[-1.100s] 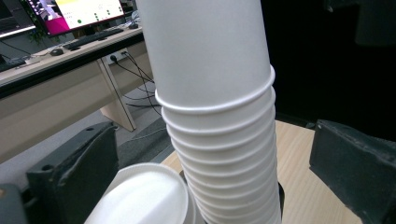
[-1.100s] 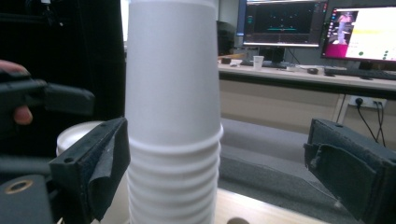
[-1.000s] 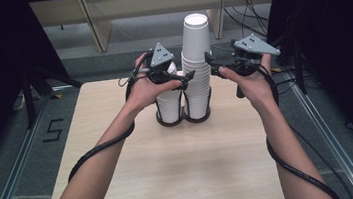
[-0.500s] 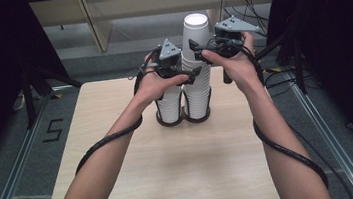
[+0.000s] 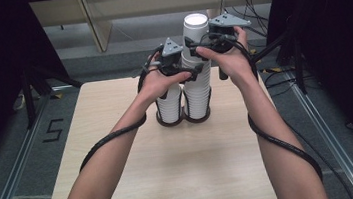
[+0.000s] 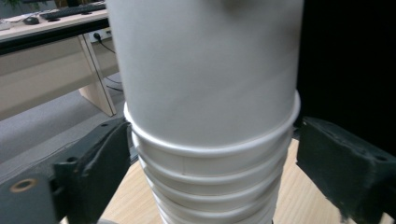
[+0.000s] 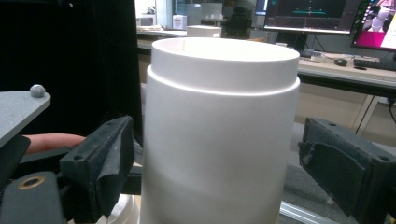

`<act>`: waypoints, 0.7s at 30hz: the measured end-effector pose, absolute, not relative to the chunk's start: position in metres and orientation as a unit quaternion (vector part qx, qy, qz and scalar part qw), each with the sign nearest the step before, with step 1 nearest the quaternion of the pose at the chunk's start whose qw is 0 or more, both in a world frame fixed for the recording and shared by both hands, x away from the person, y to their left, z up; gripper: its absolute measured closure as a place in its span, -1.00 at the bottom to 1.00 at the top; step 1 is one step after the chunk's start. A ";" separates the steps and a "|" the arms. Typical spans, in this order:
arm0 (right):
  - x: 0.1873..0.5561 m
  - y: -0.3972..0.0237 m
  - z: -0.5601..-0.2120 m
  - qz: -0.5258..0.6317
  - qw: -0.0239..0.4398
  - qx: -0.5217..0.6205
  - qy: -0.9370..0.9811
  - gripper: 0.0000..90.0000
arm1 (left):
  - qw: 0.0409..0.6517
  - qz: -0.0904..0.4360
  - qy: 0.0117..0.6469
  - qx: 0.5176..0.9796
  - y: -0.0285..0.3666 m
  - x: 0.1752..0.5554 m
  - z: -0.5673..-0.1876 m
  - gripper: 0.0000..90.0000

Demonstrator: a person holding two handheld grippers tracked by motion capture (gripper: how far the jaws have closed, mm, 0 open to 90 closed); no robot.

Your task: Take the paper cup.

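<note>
Both claws stand around the tall stack of white paper cups [image 5: 196, 72], which sits in the right ring of a dark two-ring holder [image 5: 184, 119] on the pale wooden table [image 5: 172, 170]. Left gripper [image 5: 189, 73], lower on this stack, has been closing; its pads sit close to the cup rims, whether pressing I cannot tell. Right gripper [image 5: 197, 44], at the top cup [image 7: 219, 130], has also been closing, gaps visible on both sides. A shorter white stack [image 5: 170, 107] stands just beside.

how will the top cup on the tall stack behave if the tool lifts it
The top cup looks thin-walled and white like paper, so probably light and easily crushed by a hard squeeze. It sits nested on the tall stack, so the cup beneath may cling and lift too. The stack is narrow and high, so a sideways tug would likely tip it.
</note>
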State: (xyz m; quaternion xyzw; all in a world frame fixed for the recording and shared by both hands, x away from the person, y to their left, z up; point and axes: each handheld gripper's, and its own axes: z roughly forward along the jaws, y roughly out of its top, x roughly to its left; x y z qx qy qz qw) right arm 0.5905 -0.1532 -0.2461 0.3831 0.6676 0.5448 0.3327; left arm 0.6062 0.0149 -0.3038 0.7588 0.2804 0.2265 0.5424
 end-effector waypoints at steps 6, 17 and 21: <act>0.594 -0.153 -0.245 0.546 0.333 0.387 0.664 -0.70 | 0.534 0.218 0.284 0.766 0.014 0.608 -0.302 -0.76; 0.599 -0.146 -0.246 0.544 0.333 0.384 0.668 -0.65 | 0.526 0.213 0.281 0.774 0.013 0.610 -0.302 -0.74; 0.600 -0.145 -0.247 0.546 0.333 0.388 0.663 -0.60 | 0.523 0.206 0.286 0.776 0.013 0.611 -0.301 -0.74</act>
